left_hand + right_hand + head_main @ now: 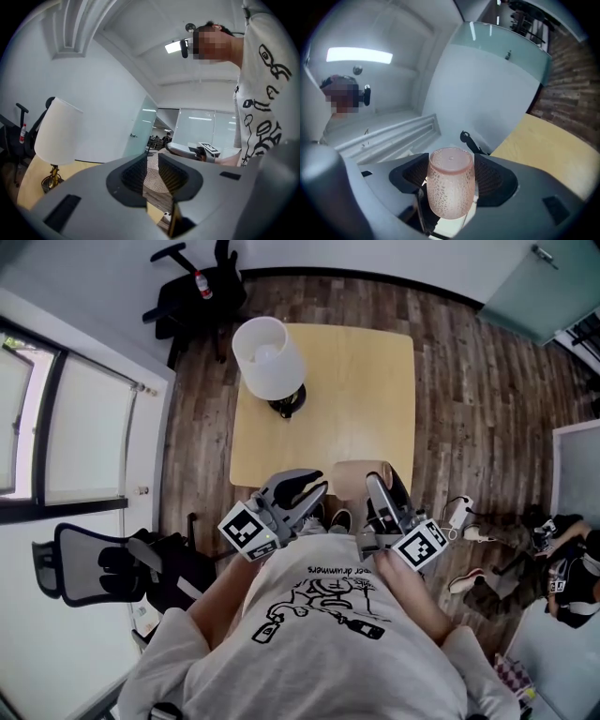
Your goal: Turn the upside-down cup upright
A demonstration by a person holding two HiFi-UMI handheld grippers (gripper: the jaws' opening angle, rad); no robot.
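In the right gripper view a pink, pebbled cup [451, 187] is clamped between the dark pads of my right gripper [451, 182], its closed flat end pointing away from the camera. That view is rolled, so the cup lies tilted rather than standing. In the head view the cup [354, 479] shows as a tan shape over the near edge of the wooden table [366, 390], beside the right gripper [386, 487]. My left gripper [309, 487] hovers just left of it. Its jaws [152, 174] stand a narrow slit apart with nothing between them.
A white-shaded lamp [267, 357] on a dark base stands at the table's far left. A black chair [192, 292] sits beyond the table and a grey office chair [94, 563] to my left. Cords and a power strip [459, 512] lie on the floor at the right.
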